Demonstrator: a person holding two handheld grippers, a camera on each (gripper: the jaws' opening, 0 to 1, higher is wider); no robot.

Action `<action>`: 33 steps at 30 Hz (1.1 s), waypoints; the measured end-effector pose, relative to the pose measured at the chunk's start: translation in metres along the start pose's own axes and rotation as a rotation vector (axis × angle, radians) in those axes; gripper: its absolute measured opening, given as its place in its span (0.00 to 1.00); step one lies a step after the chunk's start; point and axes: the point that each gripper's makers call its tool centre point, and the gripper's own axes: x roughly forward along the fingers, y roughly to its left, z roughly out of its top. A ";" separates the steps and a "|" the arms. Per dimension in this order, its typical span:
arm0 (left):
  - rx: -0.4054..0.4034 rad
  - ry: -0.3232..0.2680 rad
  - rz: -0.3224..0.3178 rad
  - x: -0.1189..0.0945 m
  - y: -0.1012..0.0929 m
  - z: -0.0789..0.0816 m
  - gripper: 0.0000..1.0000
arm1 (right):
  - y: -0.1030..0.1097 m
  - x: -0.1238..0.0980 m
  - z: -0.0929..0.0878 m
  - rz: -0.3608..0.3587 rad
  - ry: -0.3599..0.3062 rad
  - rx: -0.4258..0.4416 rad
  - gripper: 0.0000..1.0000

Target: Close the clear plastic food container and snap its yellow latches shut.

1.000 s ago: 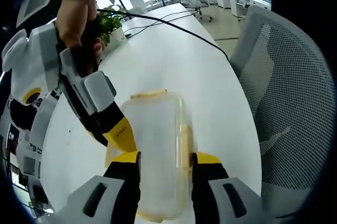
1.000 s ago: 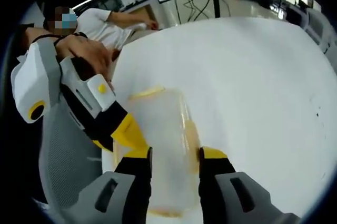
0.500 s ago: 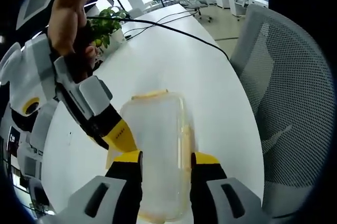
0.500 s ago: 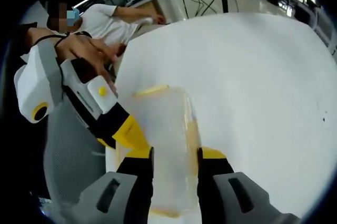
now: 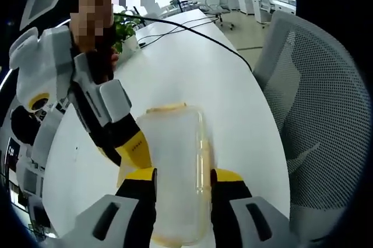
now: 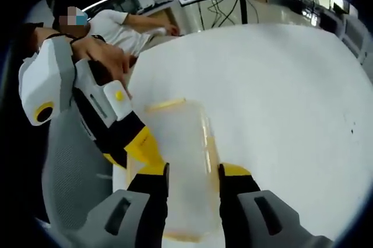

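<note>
The near end of the clear container (image 5: pixel 175 166) lies hidden between the left gripper (image 5: pixel 182 179) tips. In the right gripper view, the right gripper (image 6: pixel 190 171) covers its near end too. Whether the yellow latches (image 5: pixel 165 107) are snapped is too blurred to tell.

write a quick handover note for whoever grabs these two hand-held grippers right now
Left hand-held gripper: jaws straddle the near end of the clear container; whether they clamp it is unclear.
Right hand-held gripper: the same, at the other end, jaws either side of it.
Container lies flat on the white table, near a mesh chair.
Done: the lid looks down.
Left: the yellow latches; whether any are snapped is unclear, so check each.
</note>
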 end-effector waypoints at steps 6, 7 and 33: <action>-0.032 -0.003 0.001 -0.001 0.001 0.002 0.30 | -0.004 -0.003 0.001 -0.044 -0.018 -0.017 0.35; -0.040 -0.002 -0.001 -0.001 0.002 0.002 0.30 | -0.005 -0.003 0.001 -0.054 -0.022 -0.017 0.36; -0.421 -0.062 0.126 -0.031 0.022 -0.024 0.54 | 0.005 -0.037 -0.024 -0.231 -0.148 0.006 0.52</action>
